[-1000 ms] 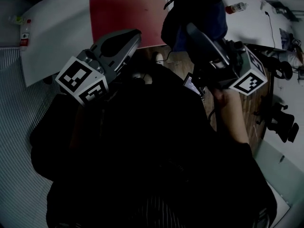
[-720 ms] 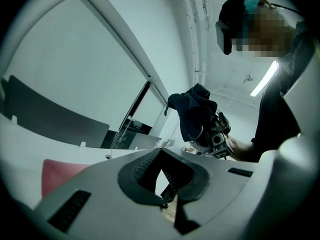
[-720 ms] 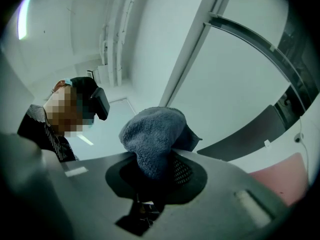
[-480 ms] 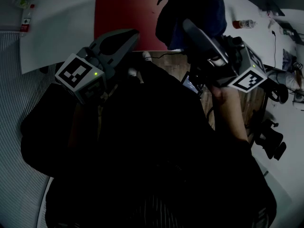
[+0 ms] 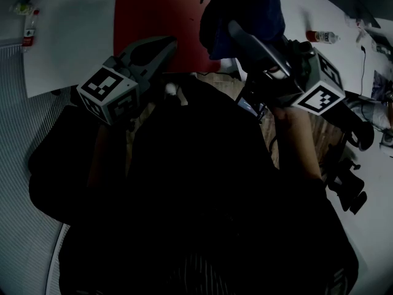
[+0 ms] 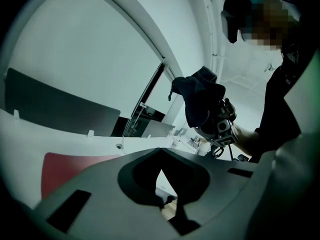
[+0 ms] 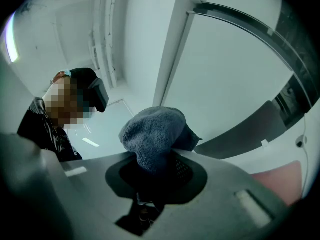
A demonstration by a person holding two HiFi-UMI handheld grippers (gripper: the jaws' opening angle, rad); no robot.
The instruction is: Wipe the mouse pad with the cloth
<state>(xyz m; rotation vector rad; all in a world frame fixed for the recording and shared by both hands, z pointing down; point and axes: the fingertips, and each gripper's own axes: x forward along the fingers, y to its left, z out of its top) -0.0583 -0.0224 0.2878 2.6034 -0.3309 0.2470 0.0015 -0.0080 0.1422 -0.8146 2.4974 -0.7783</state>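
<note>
The red mouse pad lies flat on the white table ahead of me. A dark blue cloth hangs bunched in the air over the table's near edge, just right of the pad, and my right gripper is shut on it. In the right gripper view the cloth bulges out above the shut jaws, with a strip of pad low at the right. My left gripper is shut and empty, held near the pad's front edge. The left gripper view shows the pad and the cloth.
A small bottle stands at the table's far left, and another bottle lies at the right. Dark equipment sits beside the wooden floor on the right. My own dark clothing fills the lower part of the head view.
The right gripper has carried the cloth a little forward, further over the table's edge beside the pad. The left gripper has hardly moved and stays shut.
</note>
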